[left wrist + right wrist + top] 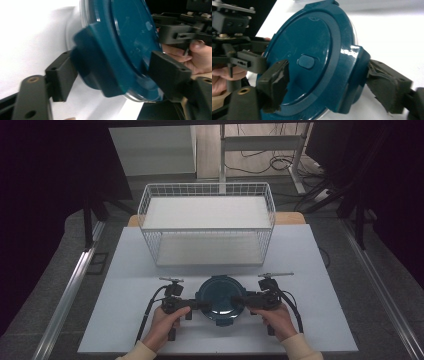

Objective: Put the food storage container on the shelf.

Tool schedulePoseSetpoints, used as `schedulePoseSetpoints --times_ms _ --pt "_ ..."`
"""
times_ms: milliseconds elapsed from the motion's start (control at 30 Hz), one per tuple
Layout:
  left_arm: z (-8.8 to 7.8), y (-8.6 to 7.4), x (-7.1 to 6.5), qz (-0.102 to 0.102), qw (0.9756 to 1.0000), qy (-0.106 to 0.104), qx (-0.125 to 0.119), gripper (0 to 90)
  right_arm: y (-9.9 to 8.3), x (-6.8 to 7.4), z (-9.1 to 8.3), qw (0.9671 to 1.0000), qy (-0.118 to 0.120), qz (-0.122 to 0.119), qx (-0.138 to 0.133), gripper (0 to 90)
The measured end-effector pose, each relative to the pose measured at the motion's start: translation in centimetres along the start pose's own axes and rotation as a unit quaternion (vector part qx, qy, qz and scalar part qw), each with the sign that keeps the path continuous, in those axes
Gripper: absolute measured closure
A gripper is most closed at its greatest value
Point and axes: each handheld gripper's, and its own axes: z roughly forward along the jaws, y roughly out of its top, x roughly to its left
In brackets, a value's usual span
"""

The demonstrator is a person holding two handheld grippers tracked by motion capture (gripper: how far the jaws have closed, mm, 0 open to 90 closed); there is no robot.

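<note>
A round teal-lidded container point(220, 302) lies flat near the table's front edge, between my two grippers. My left gripper point(202, 305) reaches in from the left. In the left gripper view, the left gripper point(116, 75) has its jaws around the lid's side clip point(97, 67), one pad on the clip's outer face and the other on the lid's rim. My right gripper point(239, 300) comes in from the right. In the right gripper view, the right gripper point(324, 82) has one pad on the lid top and the other against the opposite clip point(354, 75).
A white wire basket point(207, 220) with two shelves stands at the back of the pale table point(310, 270), a short way beyond the container. Bare table lies on both sides of the hands. Metal rails run along the floor left and right.
</note>
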Motion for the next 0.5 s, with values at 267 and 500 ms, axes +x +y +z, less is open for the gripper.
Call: schedulePoseSetpoints --times_ms 267,500 --pt "-0.1 -0.2 -0.2 -0.022 0.9997 0.003 -0.009 25.3 -0.1 -0.5 -0.2 0.9991 0.008 0.042 0.002 29.6" --pt "-0.7 -0.6 -0.6 -0.02 0.9997 0.003 -0.016 32.2 -0.5 -0.2 -1.3 0.9987 0.018 0.046 -0.012 38.9"
